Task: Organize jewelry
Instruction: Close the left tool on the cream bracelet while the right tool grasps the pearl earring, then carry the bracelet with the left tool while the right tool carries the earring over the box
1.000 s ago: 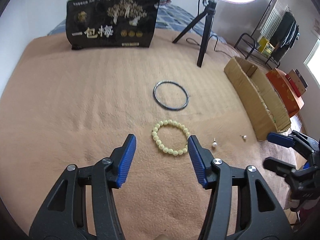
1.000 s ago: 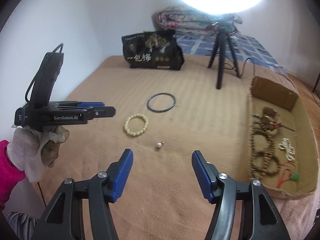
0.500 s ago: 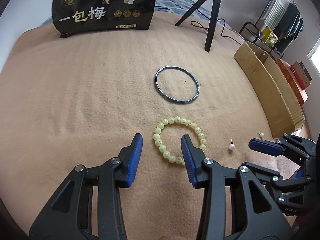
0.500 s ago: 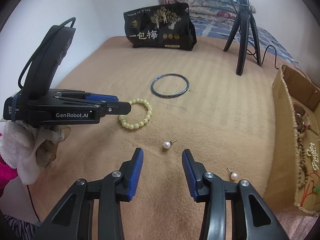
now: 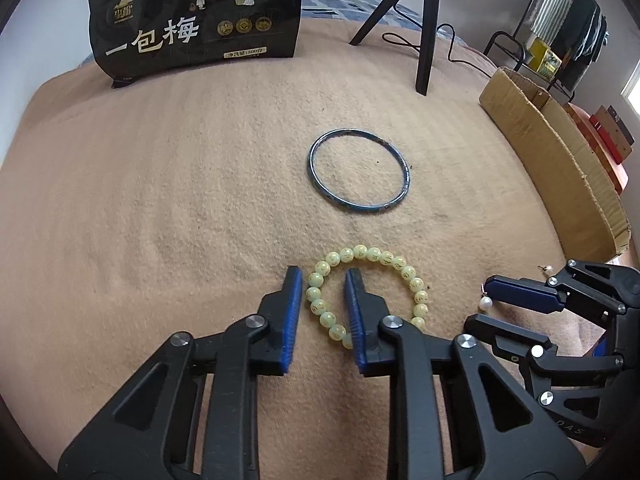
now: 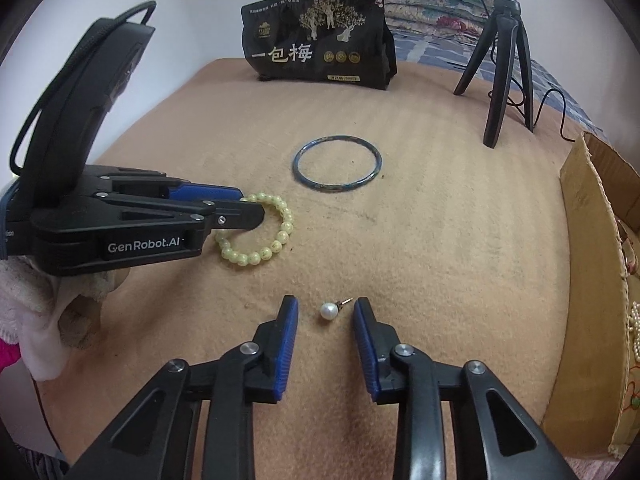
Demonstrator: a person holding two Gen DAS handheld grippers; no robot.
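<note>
Our left gripper [image 5: 322,280], jaws narrowed but not closed, straddles the near-left arc of one pale green bead bracelet [image 5: 370,258], while our right gripper [image 6: 325,310] stands narrowly parted around one pearl earring [image 6: 328,312]. At twelve o'clock lies one blue bangle [image 6: 337,168]; a second pearl earring [image 5: 545,268] sits by one cardboard box [image 5: 560,168] at three o'clock.

- Bare blanket [image 6: 440,240] lies open between the blue bangle [image 6: 337,163] and the cardboard box [image 6: 588,264].
- The tripod [image 6: 505,56] and black bag [image 6: 320,50] stand along the far side.
</note>
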